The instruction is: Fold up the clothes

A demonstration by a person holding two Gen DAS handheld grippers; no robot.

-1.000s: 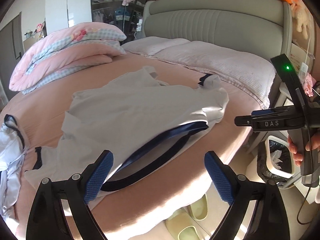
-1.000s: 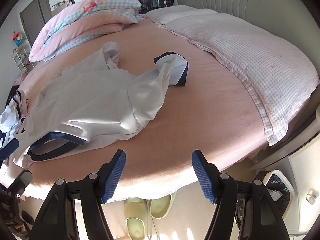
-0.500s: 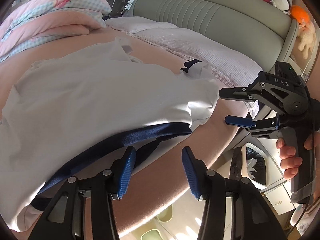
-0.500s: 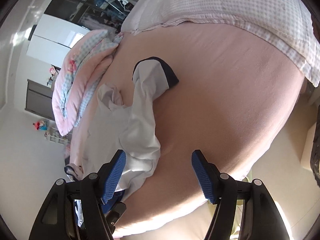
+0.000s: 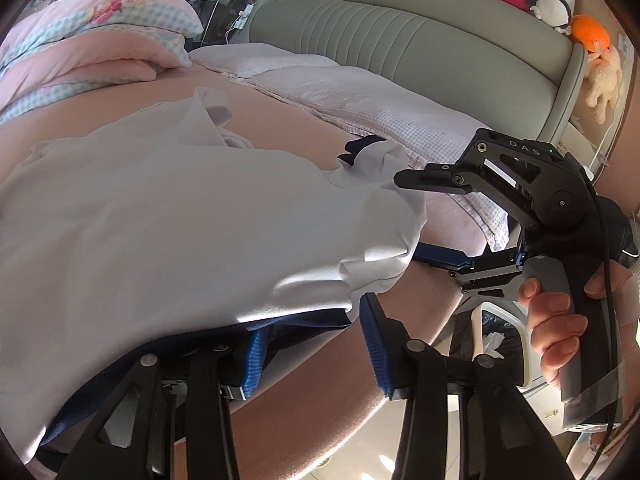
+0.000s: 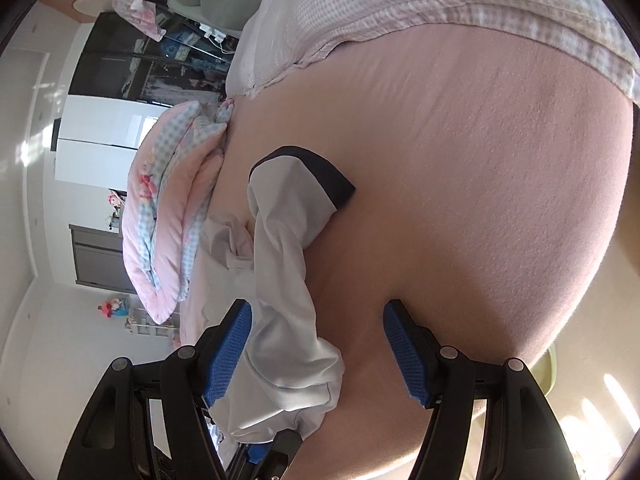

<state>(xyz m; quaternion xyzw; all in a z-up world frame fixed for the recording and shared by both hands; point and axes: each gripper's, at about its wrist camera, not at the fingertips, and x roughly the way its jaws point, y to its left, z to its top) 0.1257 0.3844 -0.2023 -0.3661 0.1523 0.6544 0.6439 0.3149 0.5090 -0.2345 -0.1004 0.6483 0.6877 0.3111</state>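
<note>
A: What changed?
B: Left claw has just been closing around the shirt's navy hem, not yet pinched. Right claw stands wide, now straddling its side edge.
A: Meaning?
B: Grasp begins; shirt lies unfolded on the bed.

A shirt is spread on the bed. Behind it, pillows are laid against the headboard; a folded quilt is piled to its left.
</note>
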